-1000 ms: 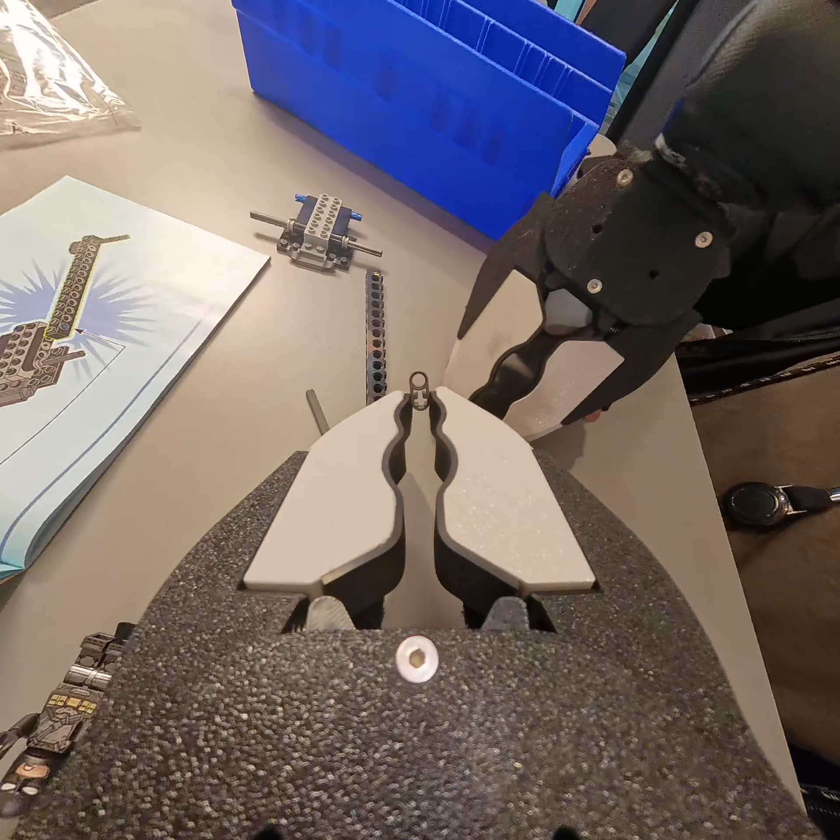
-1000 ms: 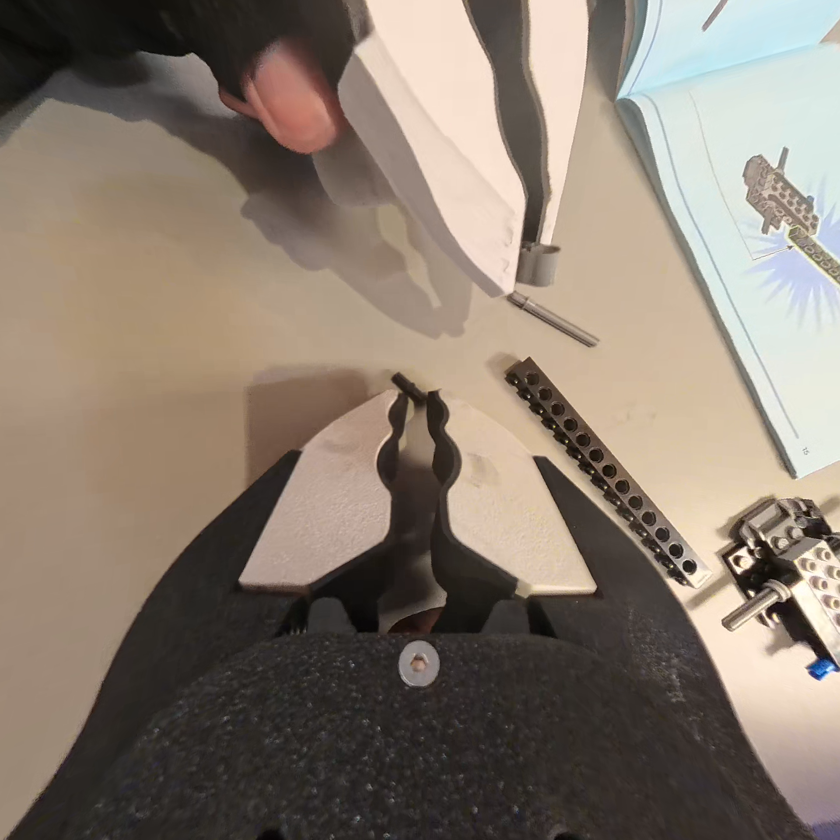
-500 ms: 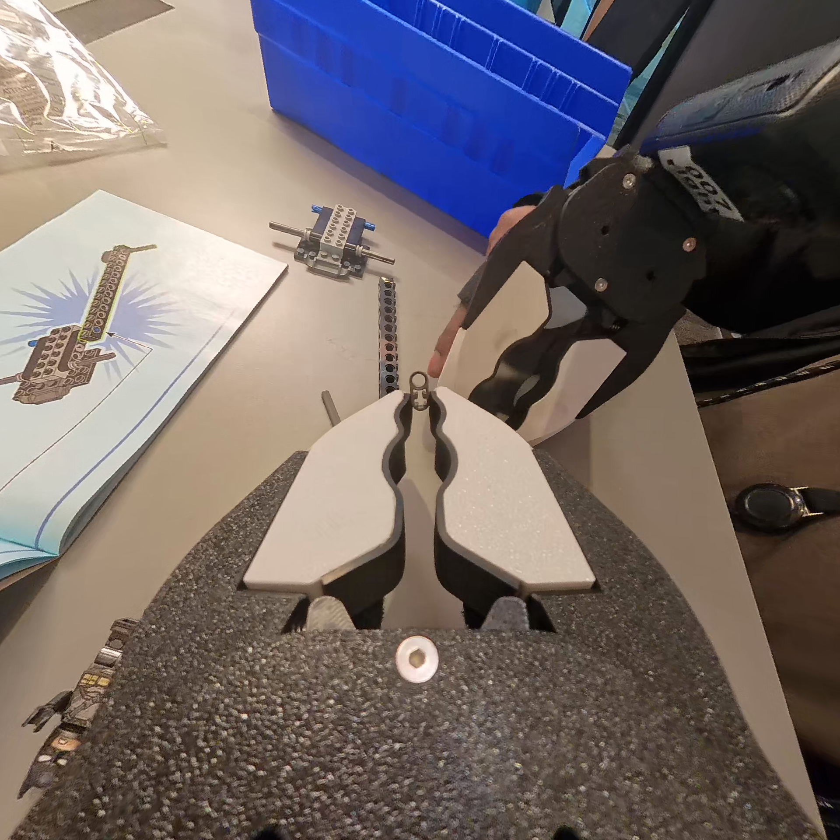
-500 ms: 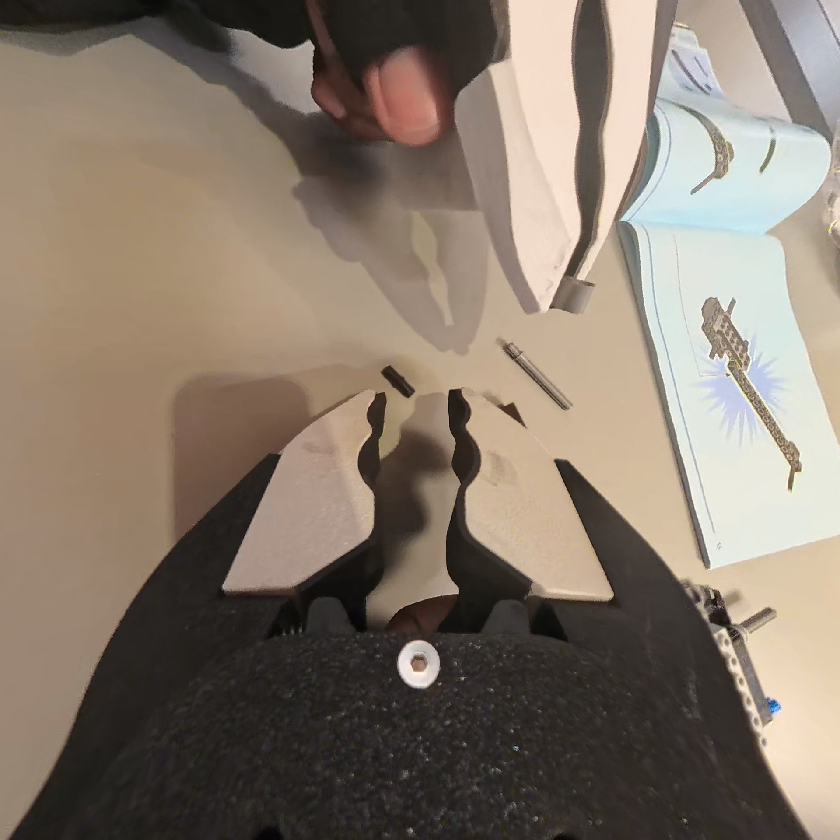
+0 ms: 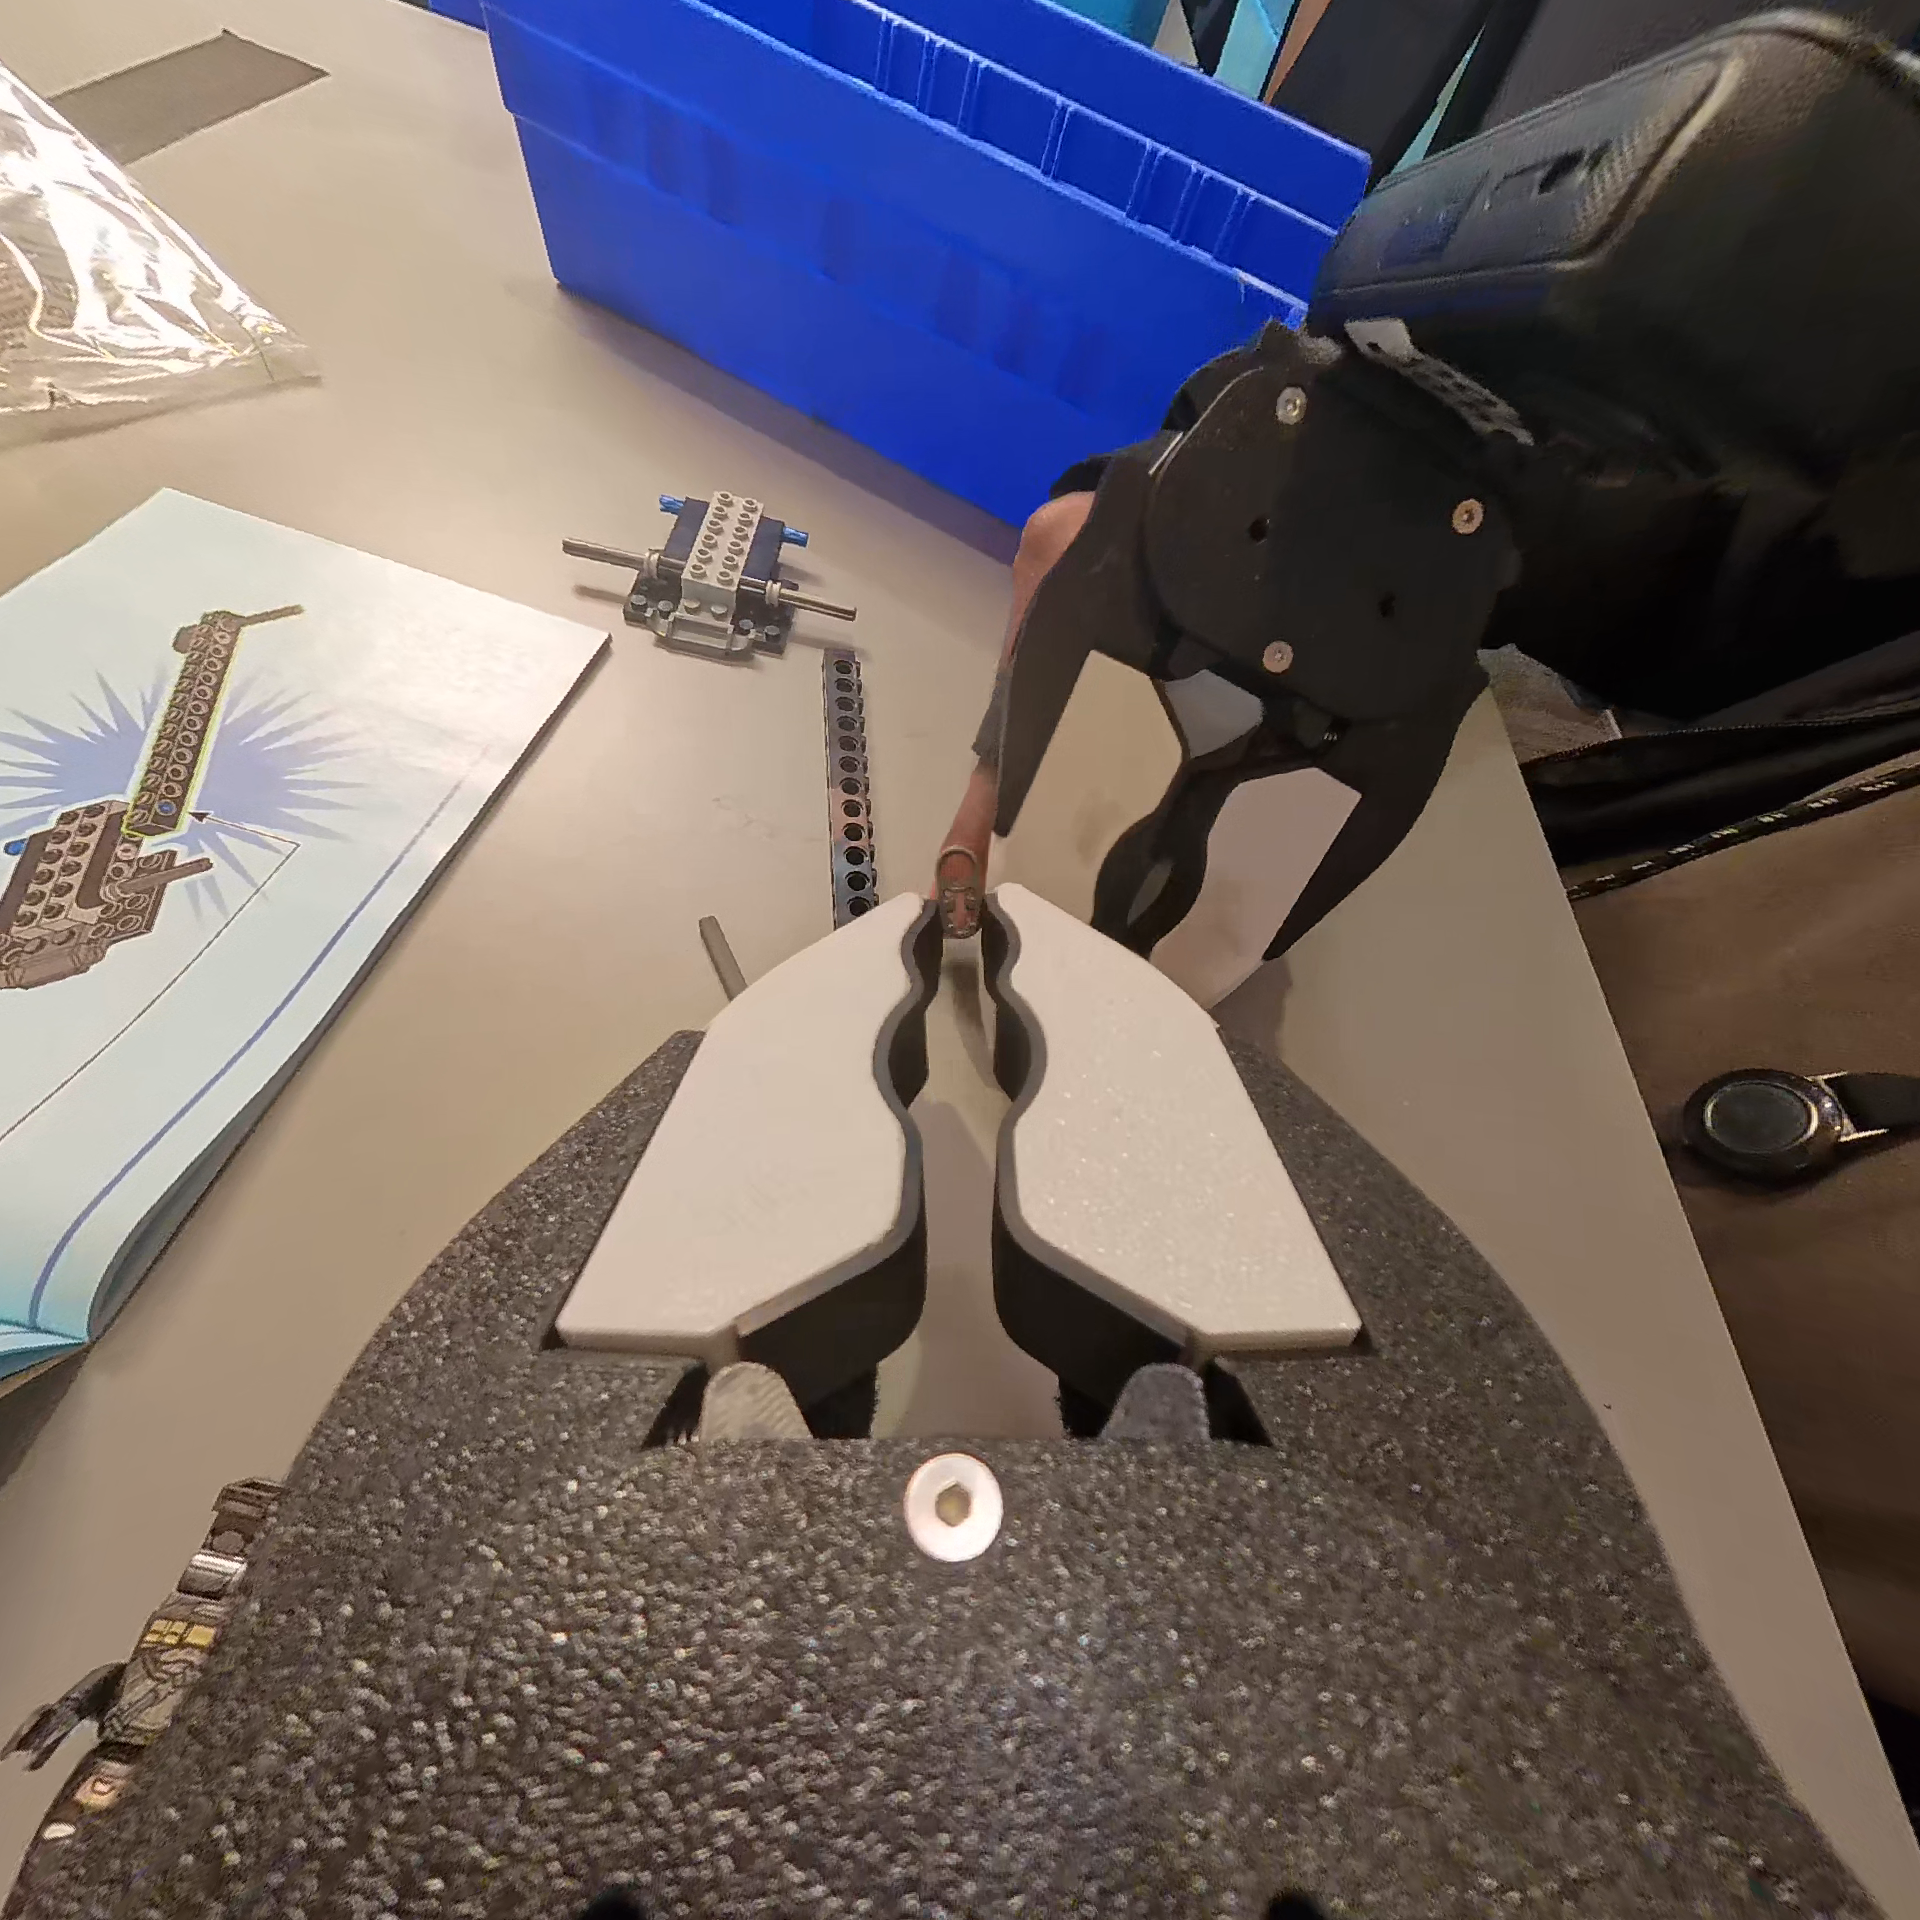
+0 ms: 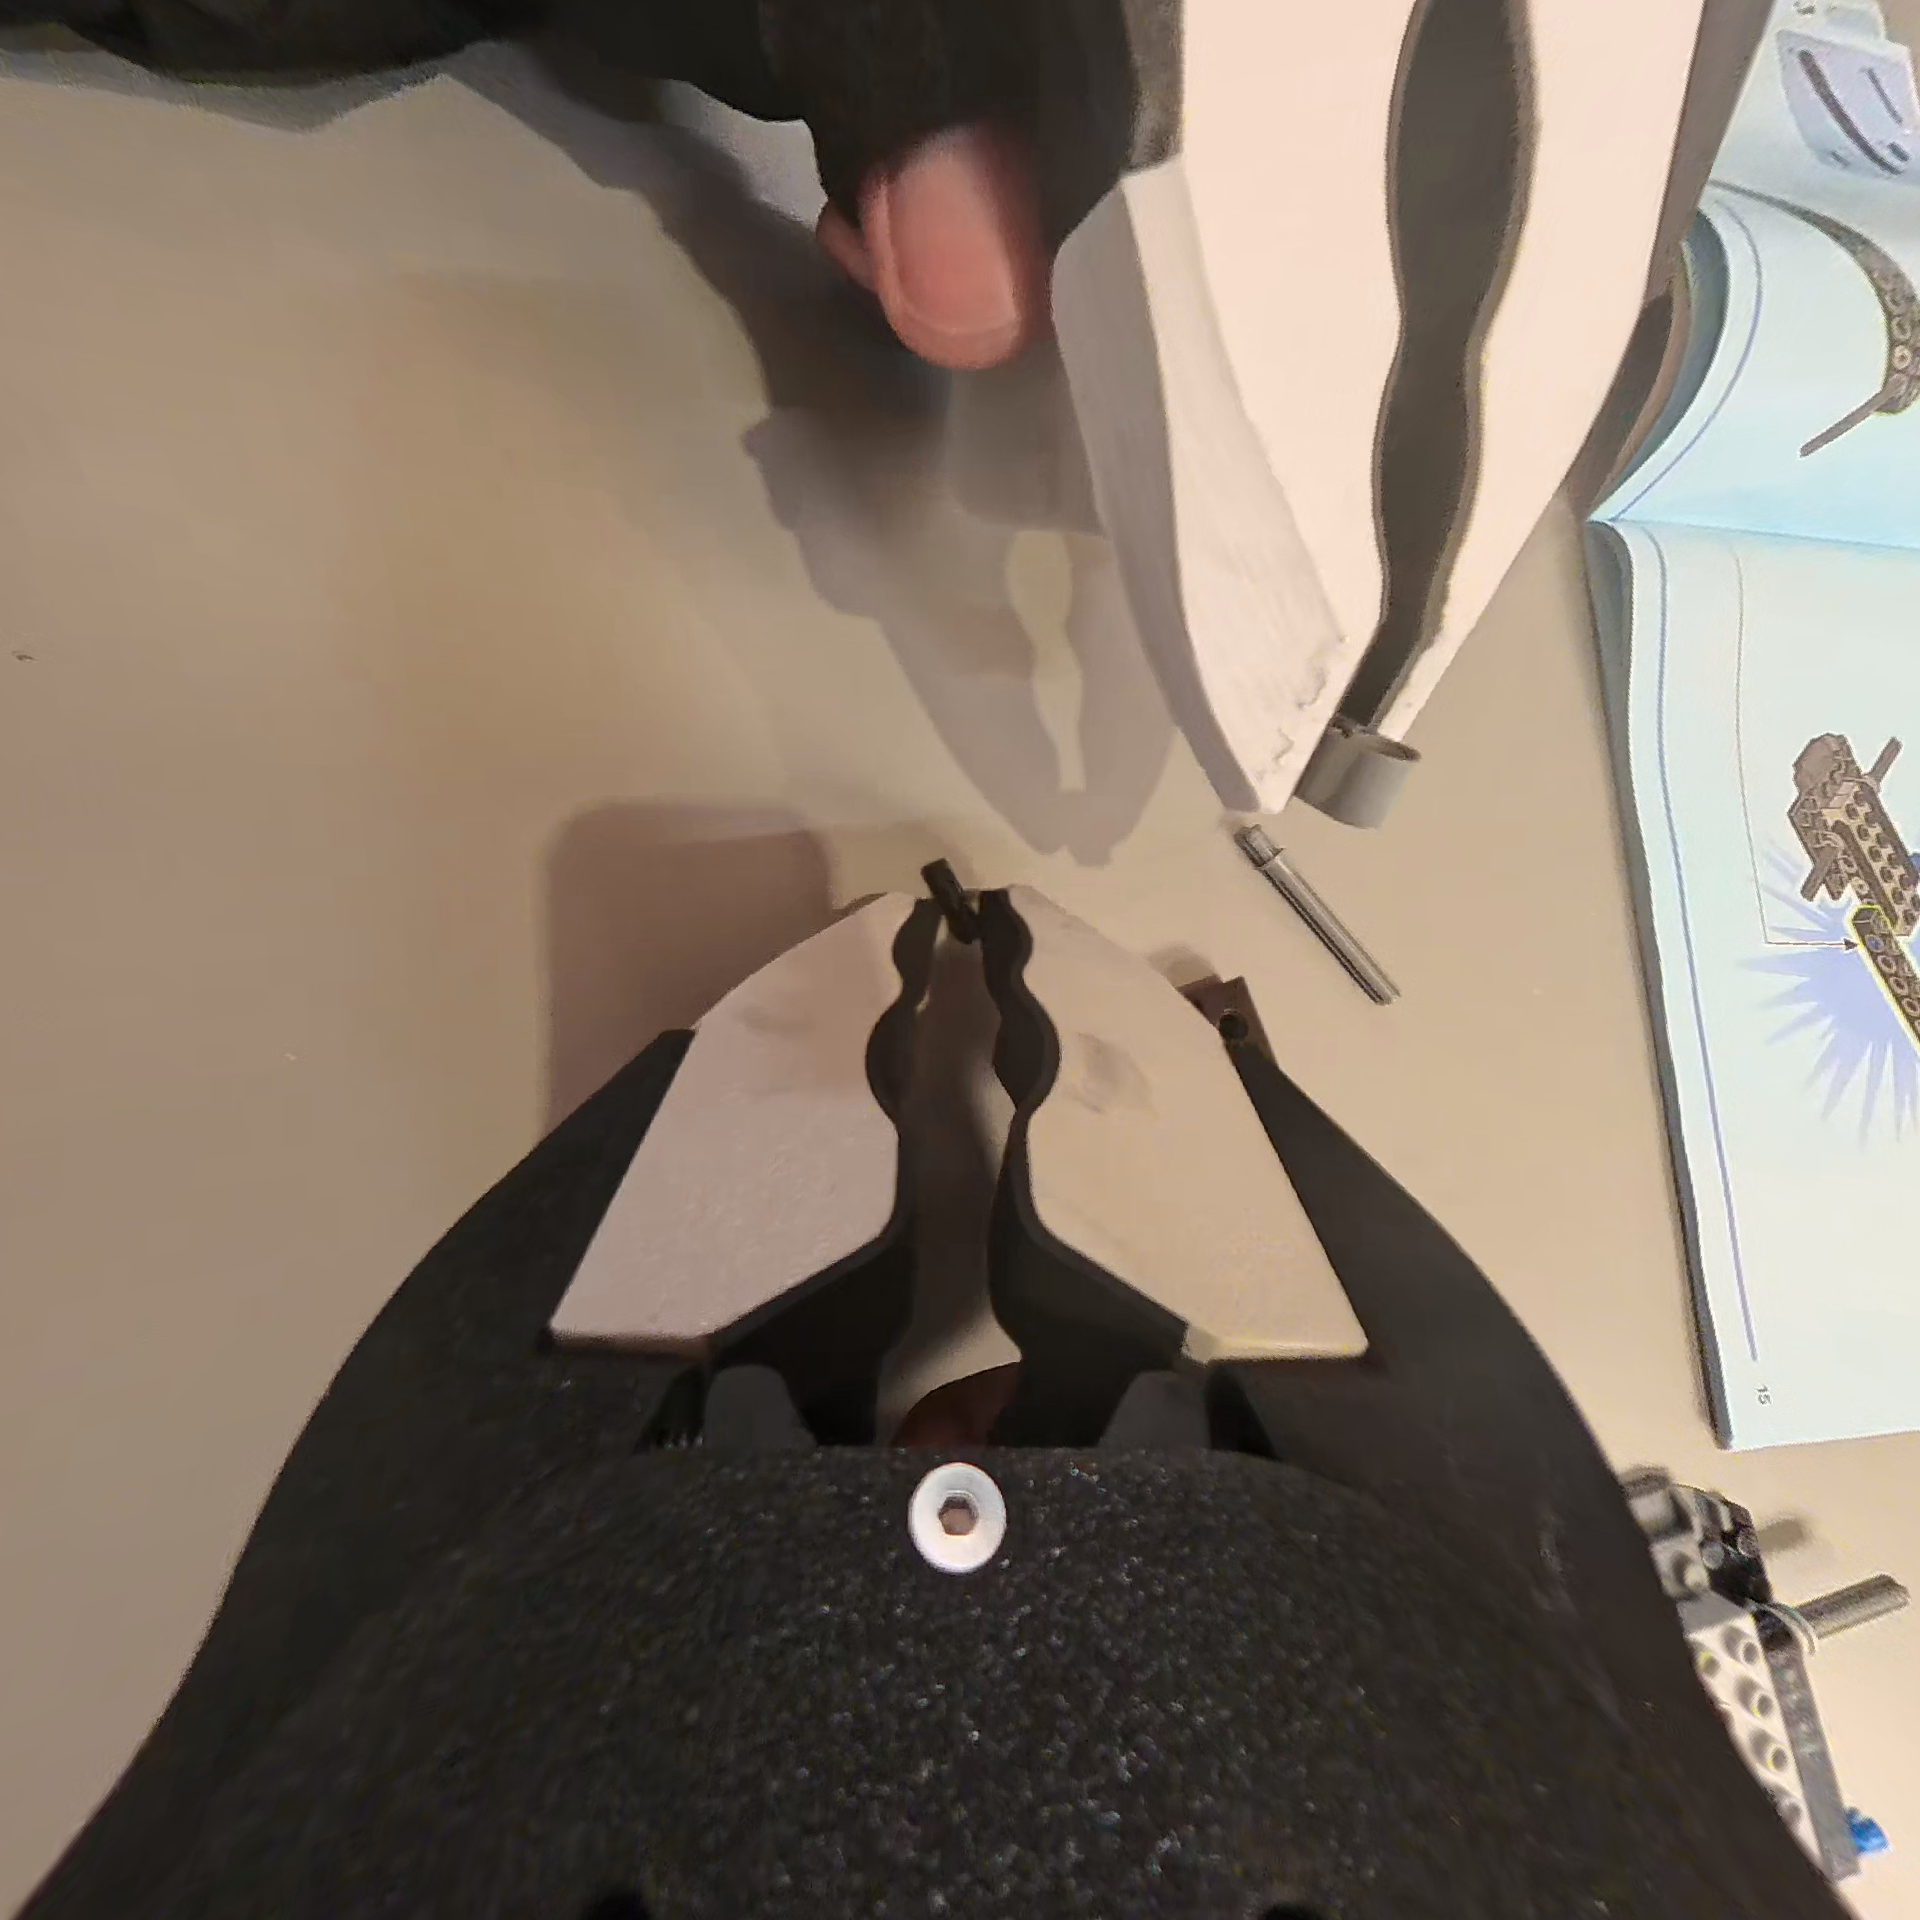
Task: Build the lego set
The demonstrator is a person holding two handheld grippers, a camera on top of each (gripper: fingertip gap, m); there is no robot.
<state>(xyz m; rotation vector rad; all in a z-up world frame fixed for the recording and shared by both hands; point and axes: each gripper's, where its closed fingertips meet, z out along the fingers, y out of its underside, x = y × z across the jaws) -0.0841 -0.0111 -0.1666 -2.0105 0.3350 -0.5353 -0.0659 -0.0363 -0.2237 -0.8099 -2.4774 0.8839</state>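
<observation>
The right gripper has closed on the black pin, unseen from left.

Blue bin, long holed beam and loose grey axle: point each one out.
Blue bin (image 5: 831, 239), left wrist view, on its near side wall.
Long holed beam (image 5: 847, 790), left wrist view, mid-length on its row of holes.
Loose grey axle (image 6: 1317, 914), right wrist view, mid-shaft.
</observation>
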